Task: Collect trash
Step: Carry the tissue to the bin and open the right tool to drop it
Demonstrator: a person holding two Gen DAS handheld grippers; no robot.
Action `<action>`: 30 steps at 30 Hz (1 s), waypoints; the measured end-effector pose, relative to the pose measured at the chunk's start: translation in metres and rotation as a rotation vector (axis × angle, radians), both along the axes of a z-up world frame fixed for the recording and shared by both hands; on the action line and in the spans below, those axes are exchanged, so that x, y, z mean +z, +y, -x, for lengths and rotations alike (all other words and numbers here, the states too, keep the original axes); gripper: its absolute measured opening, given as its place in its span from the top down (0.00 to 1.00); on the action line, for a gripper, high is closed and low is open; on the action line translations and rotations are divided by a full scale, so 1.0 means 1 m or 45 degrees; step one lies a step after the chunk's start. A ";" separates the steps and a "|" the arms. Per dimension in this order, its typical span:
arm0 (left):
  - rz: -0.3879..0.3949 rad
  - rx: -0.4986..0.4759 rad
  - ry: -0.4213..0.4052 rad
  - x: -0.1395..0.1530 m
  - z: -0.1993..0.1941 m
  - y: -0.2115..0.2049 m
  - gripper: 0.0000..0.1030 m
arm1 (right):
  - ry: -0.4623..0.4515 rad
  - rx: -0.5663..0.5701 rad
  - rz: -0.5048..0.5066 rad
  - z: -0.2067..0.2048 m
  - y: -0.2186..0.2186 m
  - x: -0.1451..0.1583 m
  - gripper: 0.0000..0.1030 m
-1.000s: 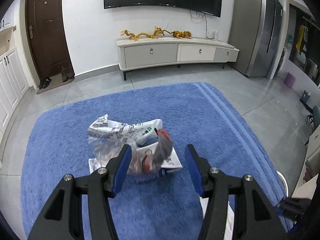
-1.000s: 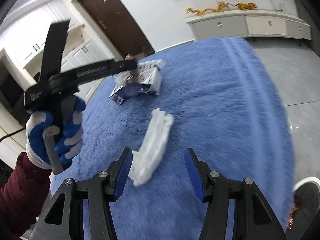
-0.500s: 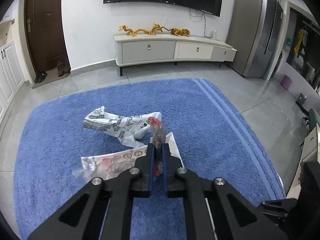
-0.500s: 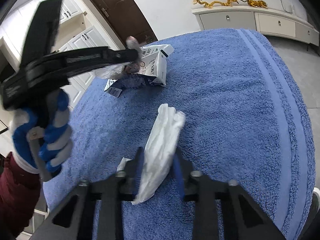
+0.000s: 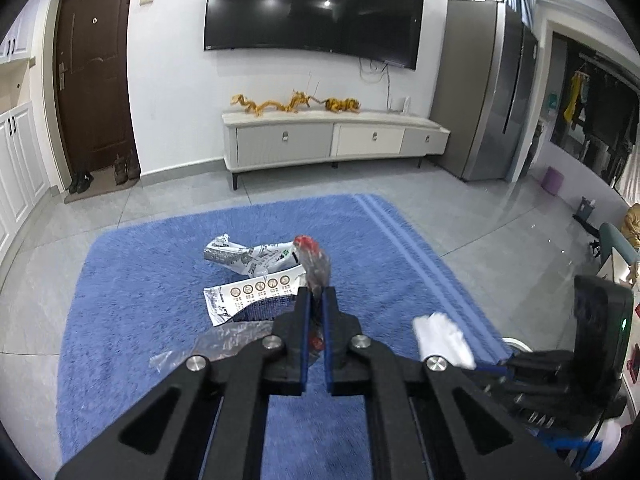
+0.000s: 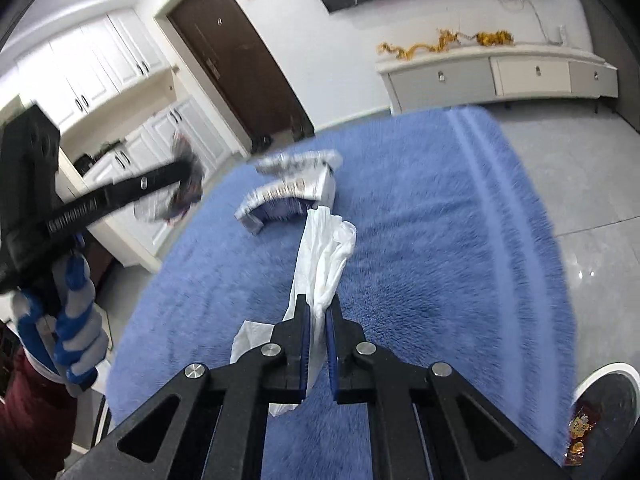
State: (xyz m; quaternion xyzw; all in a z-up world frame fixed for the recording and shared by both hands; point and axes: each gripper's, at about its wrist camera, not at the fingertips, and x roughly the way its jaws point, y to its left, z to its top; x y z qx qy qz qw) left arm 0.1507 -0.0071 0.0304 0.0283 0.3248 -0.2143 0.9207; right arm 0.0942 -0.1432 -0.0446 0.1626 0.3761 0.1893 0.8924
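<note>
My left gripper (image 5: 316, 294) is shut on a clear plastic wrapper (image 5: 314, 264) with red print, held up above the blue rug (image 5: 140, 288). On the rug beyond it lie a crumpled printed bag (image 5: 248, 254) and a flattened carton (image 5: 256, 294). My right gripper (image 6: 317, 306) has its jaws closing, with the pads pressing on a white crumpled tissue (image 6: 328, 248) that hangs clear of the rug. In the right wrist view the left gripper (image 6: 186, 166) is at the left with the wrapper (image 6: 182, 200) dangling from it, held by a gloved hand (image 6: 76, 328).
A dark bin with a white rim (image 6: 612, 372) sits at the lower right off the rug, a snack wrapper (image 6: 580, 428) inside. A TV cabinet (image 5: 320, 140) stands against the far wall, white cupboards (image 6: 120, 80) and a brown door (image 6: 236, 56) to the left.
Both grippers shut from open: the left on the wrapper, the right on the tissue. Both have lifted their pieces off the rug, and the left has drawn back from the pile.
</note>
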 end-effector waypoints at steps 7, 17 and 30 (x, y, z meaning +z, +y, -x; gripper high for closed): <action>0.043 -0.026 -0.077 0.032 0.042 0.003 0.95 | -0.124 -0.073 -0.034 0.048 -0.032 0.034 0.93; 0.103 -0.129 -0.134 0.061 0.082 -0.028 0.95 | -0.287 -0.259 -0.028 0.119 -0.102 0.072 0.93; 0.031 -0.494 -0.004 0.034 0.111 -0.175 0.95 | -0.254 -0.640 -0.025 0.199 -0.222 0.041 0.93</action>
